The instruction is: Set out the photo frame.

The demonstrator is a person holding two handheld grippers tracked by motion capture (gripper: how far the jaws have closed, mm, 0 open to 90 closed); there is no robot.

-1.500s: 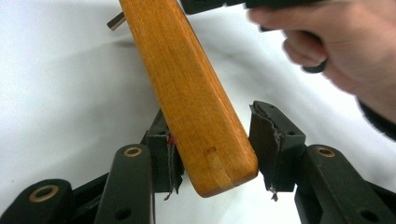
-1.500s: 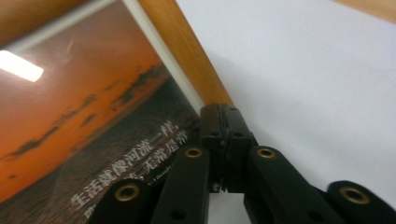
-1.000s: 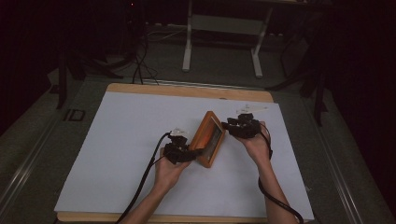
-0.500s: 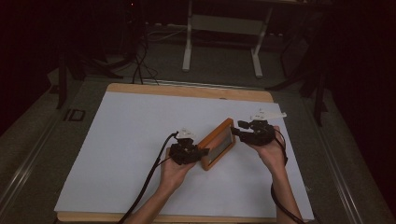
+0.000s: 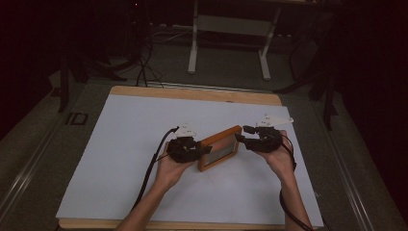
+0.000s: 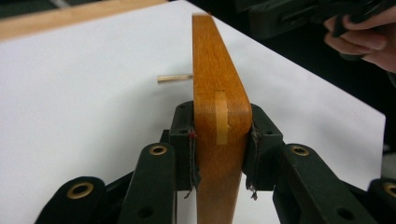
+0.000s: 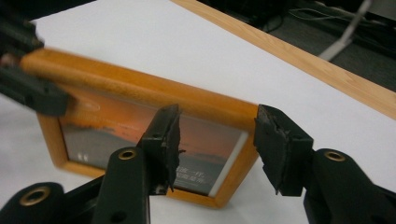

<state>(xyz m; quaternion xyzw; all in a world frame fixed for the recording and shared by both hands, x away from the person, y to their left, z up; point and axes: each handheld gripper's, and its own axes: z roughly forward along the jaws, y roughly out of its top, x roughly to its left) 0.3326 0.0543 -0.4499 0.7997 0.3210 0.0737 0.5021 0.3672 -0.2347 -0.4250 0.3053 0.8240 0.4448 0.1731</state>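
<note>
Since the earlier frames the wooden picture frame has swung from a steep diagonal to a flatter one and been raised onto its long edge, and the right gripper has drawn back off its far end, its jaws having just been opening with nothing between them. Nearest the person, the left hand holds the left gripper, whose jaws are clamped on the frame's near-left end; in the left gripper view the pads press both faces of the thin wooden edge, which stands upright. The frame sits right of the white surface's middle, nearer its front edge, its long axis running from near-left to far-right, and its picture side faces the front-right corner. In the right gripper view the orange photo shows beyond the parted jaws, which stand just off the frame's right end without touching it. Farther off, the surface's wooden back edge runs across.
</note>
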